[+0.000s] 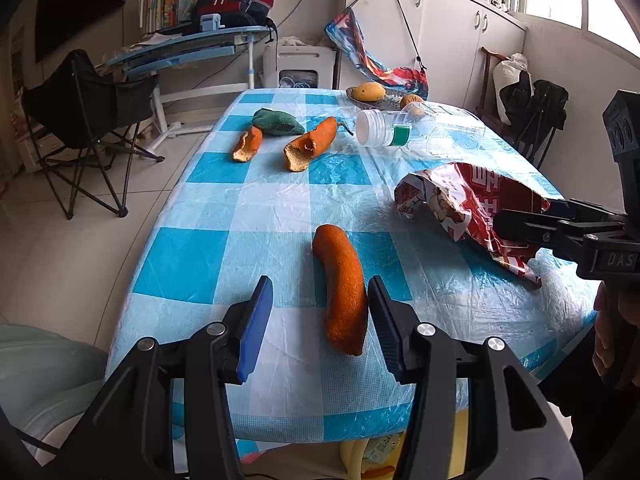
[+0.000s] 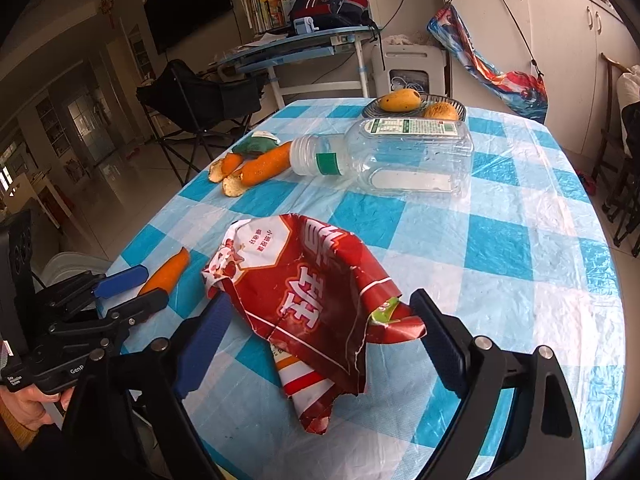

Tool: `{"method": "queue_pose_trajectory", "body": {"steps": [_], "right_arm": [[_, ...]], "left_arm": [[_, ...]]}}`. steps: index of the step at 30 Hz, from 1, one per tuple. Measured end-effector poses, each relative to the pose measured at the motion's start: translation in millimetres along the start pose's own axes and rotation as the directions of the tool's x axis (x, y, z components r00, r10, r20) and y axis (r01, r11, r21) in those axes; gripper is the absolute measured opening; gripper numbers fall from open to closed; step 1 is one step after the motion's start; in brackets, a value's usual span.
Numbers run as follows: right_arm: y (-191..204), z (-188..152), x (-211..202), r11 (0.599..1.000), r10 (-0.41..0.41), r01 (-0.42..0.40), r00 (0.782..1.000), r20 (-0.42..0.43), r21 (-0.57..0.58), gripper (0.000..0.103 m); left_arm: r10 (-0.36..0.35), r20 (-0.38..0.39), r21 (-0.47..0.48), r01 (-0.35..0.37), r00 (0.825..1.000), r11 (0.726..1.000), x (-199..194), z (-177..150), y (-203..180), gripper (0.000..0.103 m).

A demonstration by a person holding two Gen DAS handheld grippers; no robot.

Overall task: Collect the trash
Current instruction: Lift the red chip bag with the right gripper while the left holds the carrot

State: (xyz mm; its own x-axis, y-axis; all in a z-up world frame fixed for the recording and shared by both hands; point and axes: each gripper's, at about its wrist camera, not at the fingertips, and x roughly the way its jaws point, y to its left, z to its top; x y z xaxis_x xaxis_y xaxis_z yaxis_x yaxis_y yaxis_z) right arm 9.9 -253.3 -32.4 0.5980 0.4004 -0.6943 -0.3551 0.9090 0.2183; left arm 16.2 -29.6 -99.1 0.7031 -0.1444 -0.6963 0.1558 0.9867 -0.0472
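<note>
A long orange peel lies on the blue-checked table, between the fingers of my open left gripper and close to the right finger; it also shows in the right wrist view. A crumpled red snack bag lies between the fingers of my open right gripper; it also shows in the left wrist view. Two more orange peels, a green scrap and an empty clear plastic bottle lie farther back.
A dish with a mango stands at the table's far edge. A folding chair and a desk stand beyond the table on the left. White cabinets line the right wall.
</note>
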Motion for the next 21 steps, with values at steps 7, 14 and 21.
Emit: {"method": "queue_pose_trajectory", "body": {"steps": [7, 14, 21], "right_arm": [[-3, -6, 8, 1.000, 0.009, -0.008, 0.999, -0.047, 0.028, 0.071], [-12, -5, -1, 0.996, -0.068, 0.068, 0.998, -0.005, 0.056, 0.087], [3, 1, -6, 1.000, -0.009, 0.009, 0.998, 0.059, -0.006, 0.092]], "left_arm": [[0.011, 0.001, 0.020, -0.011, 1.000, 1.000, 1, 0, -3, 0.049], [0.022, -0.001, 0.012, -0.022, 1.000, 1.000, 2, 1, -1, 0.058], [0.027, -0.002, 0.021, -0.027, 1.000, 0.999, 4, 2, -1, 0.062]]}}
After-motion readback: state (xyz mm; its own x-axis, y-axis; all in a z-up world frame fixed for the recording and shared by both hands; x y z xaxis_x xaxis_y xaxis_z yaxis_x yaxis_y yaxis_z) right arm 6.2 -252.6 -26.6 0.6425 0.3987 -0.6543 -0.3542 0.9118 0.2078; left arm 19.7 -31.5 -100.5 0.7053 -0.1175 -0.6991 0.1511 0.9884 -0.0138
